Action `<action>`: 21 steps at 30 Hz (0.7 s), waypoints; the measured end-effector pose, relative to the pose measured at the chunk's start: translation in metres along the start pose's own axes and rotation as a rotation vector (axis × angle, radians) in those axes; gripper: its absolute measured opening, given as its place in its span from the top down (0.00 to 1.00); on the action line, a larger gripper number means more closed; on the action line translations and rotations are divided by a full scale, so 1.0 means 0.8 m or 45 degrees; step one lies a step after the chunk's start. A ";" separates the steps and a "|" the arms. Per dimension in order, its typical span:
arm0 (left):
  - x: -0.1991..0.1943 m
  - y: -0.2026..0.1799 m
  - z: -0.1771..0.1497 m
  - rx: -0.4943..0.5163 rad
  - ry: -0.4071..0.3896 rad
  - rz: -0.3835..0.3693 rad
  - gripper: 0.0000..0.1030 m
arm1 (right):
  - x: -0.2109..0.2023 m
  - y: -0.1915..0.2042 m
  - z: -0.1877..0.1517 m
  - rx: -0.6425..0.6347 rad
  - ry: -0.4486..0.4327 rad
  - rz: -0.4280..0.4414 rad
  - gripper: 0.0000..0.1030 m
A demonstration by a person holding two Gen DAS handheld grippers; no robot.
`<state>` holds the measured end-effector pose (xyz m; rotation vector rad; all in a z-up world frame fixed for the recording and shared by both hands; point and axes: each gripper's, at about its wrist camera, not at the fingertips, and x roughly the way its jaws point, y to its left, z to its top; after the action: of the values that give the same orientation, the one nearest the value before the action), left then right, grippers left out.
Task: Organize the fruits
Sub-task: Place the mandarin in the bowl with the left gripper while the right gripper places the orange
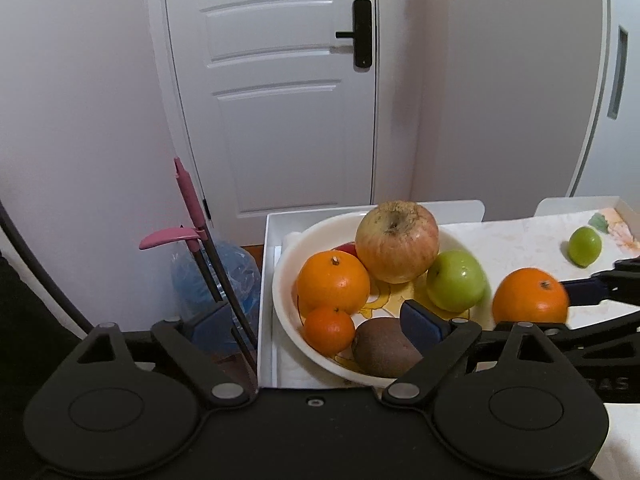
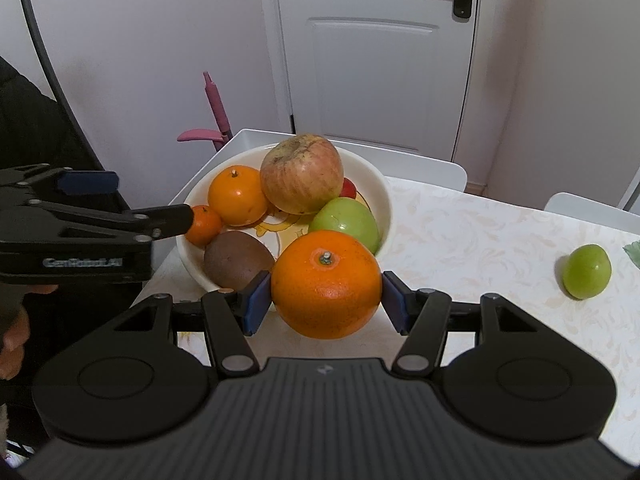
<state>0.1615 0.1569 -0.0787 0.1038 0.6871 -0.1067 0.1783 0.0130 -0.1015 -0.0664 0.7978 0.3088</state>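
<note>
Right gripper point(image 2: 326, 298): jaws closed on large orange point(image 2: 326, 284), held just beside the bowl's near rim.
Left gripper point(image 1: 316, 326): jaws wide apart, gripping nothing, at the bowl's left edge.
Bowl point(image 2: 382, 196): kiwi point(image 2: 236, 258), mandarin point(image 2: 205, 225), orange, green apple point(image 2: 346, 222), big apple point(image 2: 302, 174).
Table point(image 2: 480, 240): small green fruit point(image 2: 587, 266), well apart to the right.

White door point(image 1: 276, 92) behind pink-handled tool point(image 1: 188, 200), water bottle point(image 1: 218, 276).

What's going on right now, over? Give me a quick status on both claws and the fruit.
Right gripper clamped on big round orange, just short of white bowl. Left gripper open, empty, over bowl. Small green fruit alone on table. Bowl crowded.
</note>
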 end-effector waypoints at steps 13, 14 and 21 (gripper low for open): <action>-0.014 0.020 -0.003 -0.057 -0.024 0.014 0.08 | 0.037 0.025 0.004 -0.091 -0.008 -0.001 0.28; -0.014 0.020 -0.003 -0.054 -0.023 0.014 0.08 | 0.037 0.026 0.003 -0.100 -0.010 -0.012 0.26; -0.016 0.019 -0.004 -0.048 -0.026 0.010 0.08 | 0.021 0.028 0.000 -0.137 -0.066 -0.048 0.03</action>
<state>0.1518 0.1731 -0.0720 0.0693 0.6677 -0.0872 0.1824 0.0386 -0.1123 -0.1738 0.7276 0.3165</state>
